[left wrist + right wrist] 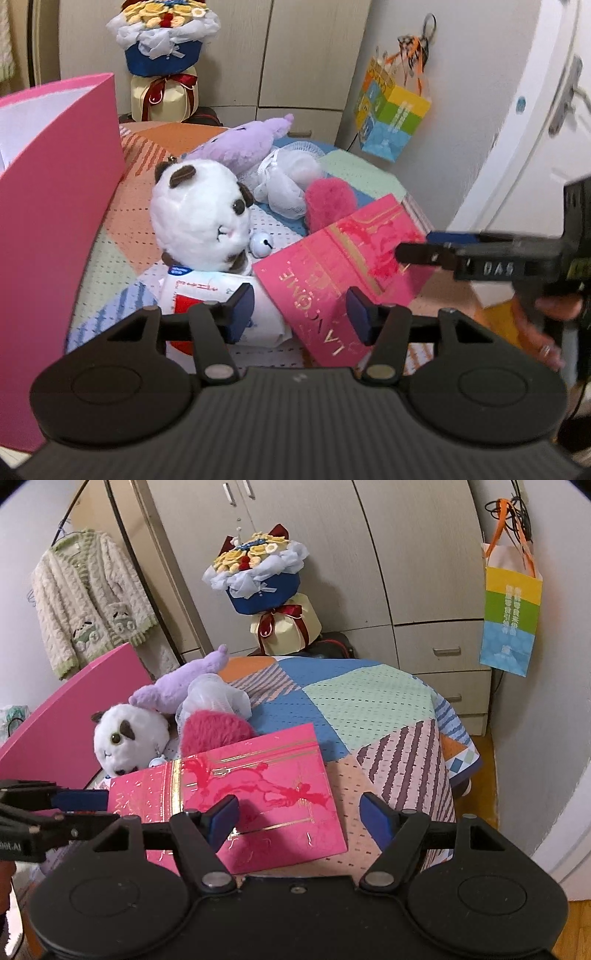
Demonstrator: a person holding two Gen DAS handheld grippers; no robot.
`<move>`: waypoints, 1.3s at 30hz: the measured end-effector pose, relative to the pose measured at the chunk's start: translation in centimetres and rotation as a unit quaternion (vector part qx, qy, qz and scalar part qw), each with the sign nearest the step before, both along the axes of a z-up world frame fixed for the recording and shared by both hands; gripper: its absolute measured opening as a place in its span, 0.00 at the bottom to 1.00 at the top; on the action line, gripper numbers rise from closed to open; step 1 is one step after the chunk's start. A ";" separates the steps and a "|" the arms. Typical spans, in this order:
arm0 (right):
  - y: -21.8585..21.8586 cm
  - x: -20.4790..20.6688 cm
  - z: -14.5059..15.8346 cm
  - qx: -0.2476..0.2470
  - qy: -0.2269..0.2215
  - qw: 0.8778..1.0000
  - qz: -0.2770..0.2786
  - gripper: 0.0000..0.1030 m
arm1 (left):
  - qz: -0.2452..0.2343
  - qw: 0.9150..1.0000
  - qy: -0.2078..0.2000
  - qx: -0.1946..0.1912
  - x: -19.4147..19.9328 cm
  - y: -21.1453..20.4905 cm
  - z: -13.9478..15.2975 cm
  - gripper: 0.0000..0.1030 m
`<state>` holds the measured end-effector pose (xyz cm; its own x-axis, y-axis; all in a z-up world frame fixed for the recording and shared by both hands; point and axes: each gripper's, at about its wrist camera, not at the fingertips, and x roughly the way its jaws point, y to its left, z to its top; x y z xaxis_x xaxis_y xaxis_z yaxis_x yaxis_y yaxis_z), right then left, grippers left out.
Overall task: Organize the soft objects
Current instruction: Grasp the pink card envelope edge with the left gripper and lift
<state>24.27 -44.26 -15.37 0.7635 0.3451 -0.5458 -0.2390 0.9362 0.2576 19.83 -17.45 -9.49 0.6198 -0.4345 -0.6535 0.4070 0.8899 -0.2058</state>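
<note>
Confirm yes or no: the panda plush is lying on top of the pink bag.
No, the panda plush lies on the patchwork cloth behind the pink bag.

Flower bouquet (258,576), hanging paper bag (511,620)

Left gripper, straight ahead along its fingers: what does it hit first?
Probably the pink Lancôme bag. The left gripper is open, and the bag's lower corner already sits between its fingers, with the white tissue pack just to its left. The panda plush lies further back. Depth is uncertain.
</note>
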 end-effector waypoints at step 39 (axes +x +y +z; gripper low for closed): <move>7.0 -9.5 3.8 -0.060 0.059 0.995 -0.055 0.61 | -0.001 0.997 -0.061 0.039 -6.9 2.3 3.9 0.38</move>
<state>14.79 -37.30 -11.62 0.7218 0.1906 -0.6654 -0.1084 0.9806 0.1633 12.89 -15.15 -5.64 0.6962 -0.3870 -0.6046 0.4273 0.9002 -0.0842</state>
